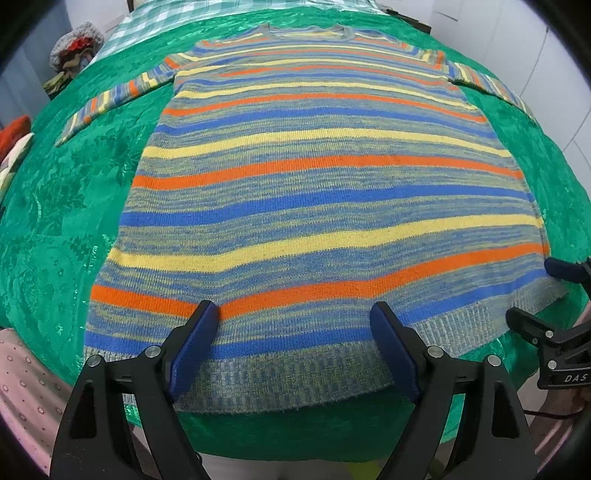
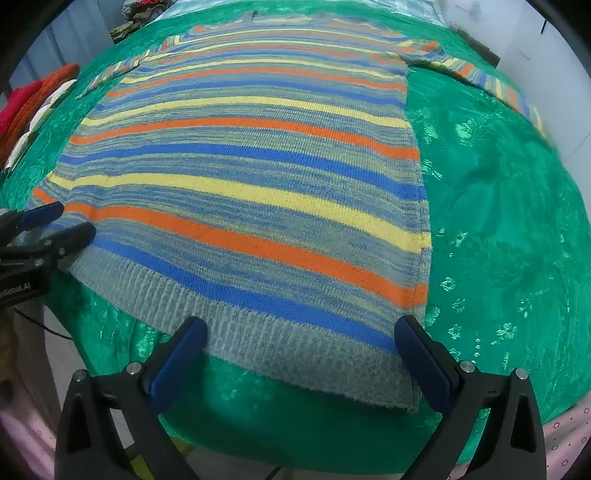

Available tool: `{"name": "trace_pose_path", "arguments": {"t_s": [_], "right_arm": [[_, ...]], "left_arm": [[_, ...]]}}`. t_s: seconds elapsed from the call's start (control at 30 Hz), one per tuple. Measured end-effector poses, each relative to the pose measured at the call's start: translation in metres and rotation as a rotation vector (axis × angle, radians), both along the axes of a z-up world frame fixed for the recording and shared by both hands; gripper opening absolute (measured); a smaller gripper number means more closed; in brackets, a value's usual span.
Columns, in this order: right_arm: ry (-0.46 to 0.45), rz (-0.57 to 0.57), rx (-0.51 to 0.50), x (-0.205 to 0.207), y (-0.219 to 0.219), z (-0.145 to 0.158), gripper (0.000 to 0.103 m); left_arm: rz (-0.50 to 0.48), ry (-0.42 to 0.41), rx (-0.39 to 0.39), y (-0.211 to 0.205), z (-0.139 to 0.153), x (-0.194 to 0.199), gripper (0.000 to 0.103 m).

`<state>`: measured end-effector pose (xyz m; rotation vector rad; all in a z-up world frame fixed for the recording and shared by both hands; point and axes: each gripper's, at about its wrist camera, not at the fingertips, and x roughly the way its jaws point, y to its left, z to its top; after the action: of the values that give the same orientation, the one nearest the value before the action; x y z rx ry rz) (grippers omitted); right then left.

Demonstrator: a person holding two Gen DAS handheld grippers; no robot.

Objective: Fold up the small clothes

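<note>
A striped knit sweater [image 1: 314, 192] in blue, yellow, orange and grey lies flat on a green cloth [image 1: 74, 206], collar far away, both sleeves spread out to the sides. My left gripper [image 1: 295, 314] stands open over the ribbed hem near its left half, with nothing pinched between the blue pads. My right gripper [image 2: 301, 328] is open wide above the hem's right corner [image 2: 406, 398], and its pads are not pressing the knit. Each gripper shows at the edge of the other's view: the right gripper [image 1: 554, 295] and the left gripper [image 2: 55, 225].
The green cloth [image 2: 498, 221] covers a table whose near edge runs just below the hem. Folded red and white clothes [image 2: 29, 107] lie at the far left. A heap of garments [image 1: 74, 48] sits beyond the table's left corner. A checked cloth [image 1: 155, 22] lies behind the collar.
</note>
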<state>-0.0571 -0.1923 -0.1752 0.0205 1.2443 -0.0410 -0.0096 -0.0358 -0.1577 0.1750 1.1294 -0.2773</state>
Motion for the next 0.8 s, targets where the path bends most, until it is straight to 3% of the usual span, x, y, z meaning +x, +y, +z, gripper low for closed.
{"name": "trace_pose_path", "arguments": {"t_s": [0.8], "right_arm": [[-0.004, 0.003, -0.004, -0.0004, 0.0001, -0.0002, 0.102]], "left_arm": [[-0.003, -0.005, 0.008, 0.0013, -0.0005, -0.0014, 0.087]]}}
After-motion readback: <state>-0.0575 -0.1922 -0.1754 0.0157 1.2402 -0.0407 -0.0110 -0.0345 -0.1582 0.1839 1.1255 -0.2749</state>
